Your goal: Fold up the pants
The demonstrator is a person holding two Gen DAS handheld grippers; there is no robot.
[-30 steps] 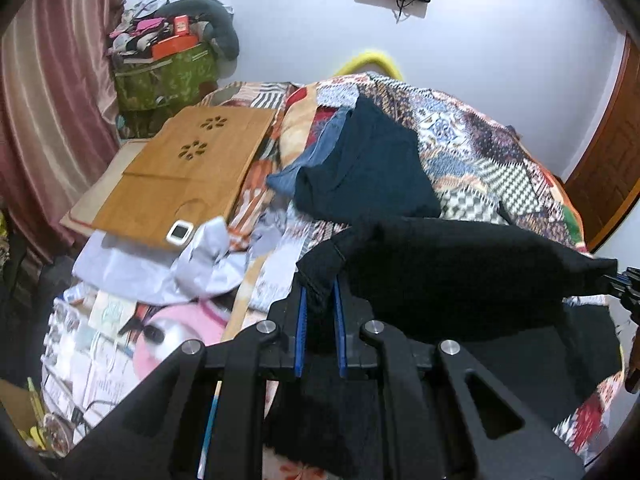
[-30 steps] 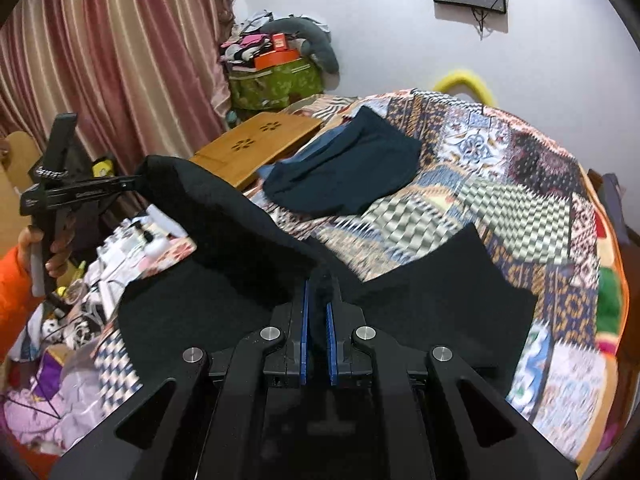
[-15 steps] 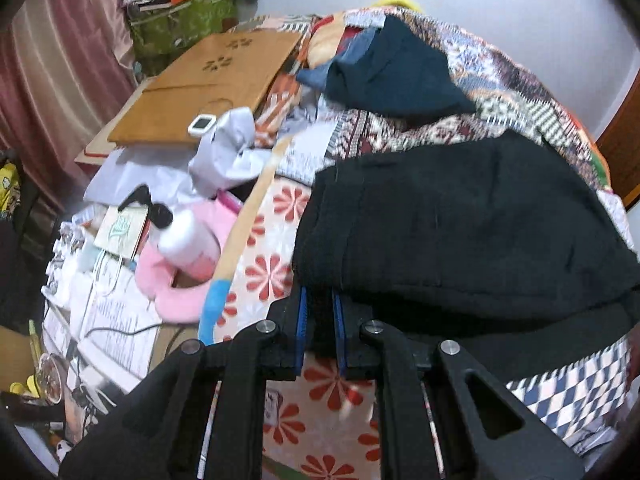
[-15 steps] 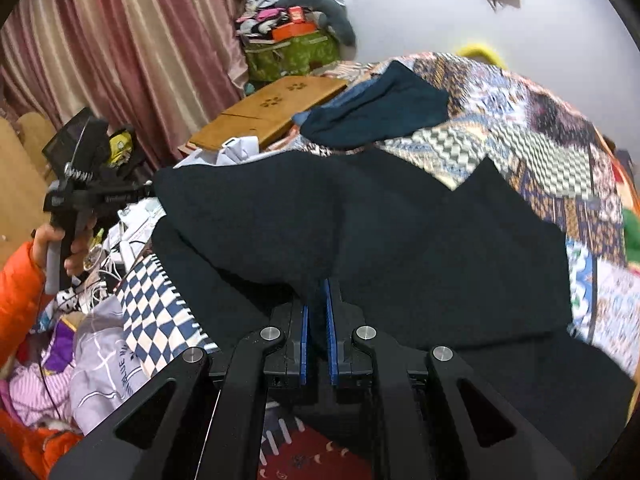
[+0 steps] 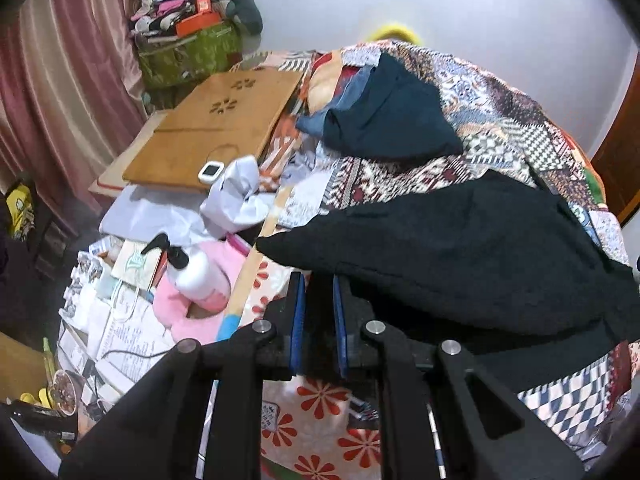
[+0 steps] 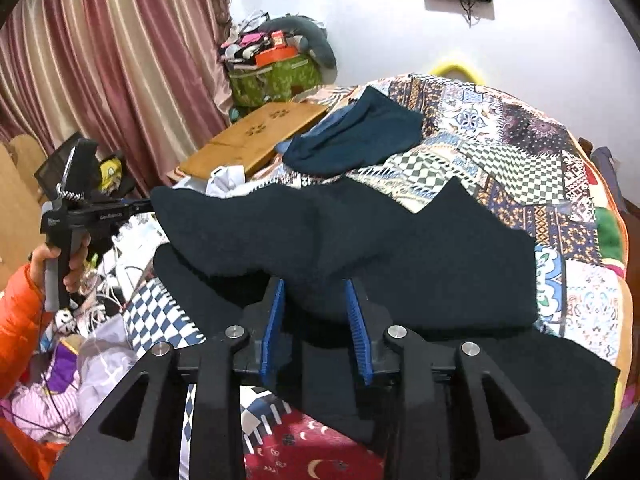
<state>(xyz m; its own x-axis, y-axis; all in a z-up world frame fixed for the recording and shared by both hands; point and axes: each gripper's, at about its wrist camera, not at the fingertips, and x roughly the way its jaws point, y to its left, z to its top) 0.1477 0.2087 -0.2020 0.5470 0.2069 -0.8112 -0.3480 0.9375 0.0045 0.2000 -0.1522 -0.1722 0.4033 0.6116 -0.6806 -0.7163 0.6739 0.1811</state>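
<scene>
**Fold may slip as one corner goes free**

The black fleece pants (image 6: pixel 400 248) lie doubled on the patchwork bed quilt (image 6: pixel 520 148). Right claw (image 6: pixel 316 320) has just been opening, fabric loose between its pads; left claw (image 5: pixel 318 320) pinches its corner, and tugging could skew the fold.

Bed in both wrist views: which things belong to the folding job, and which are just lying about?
Job:
- black fleece pants
- left tool, shut on pants
- right tool, just been opening, pants between its pads

Lying about:
- dark teal folded garment
- wooden lap table
- white pump bottle
- patchwork bedspread
</scene>
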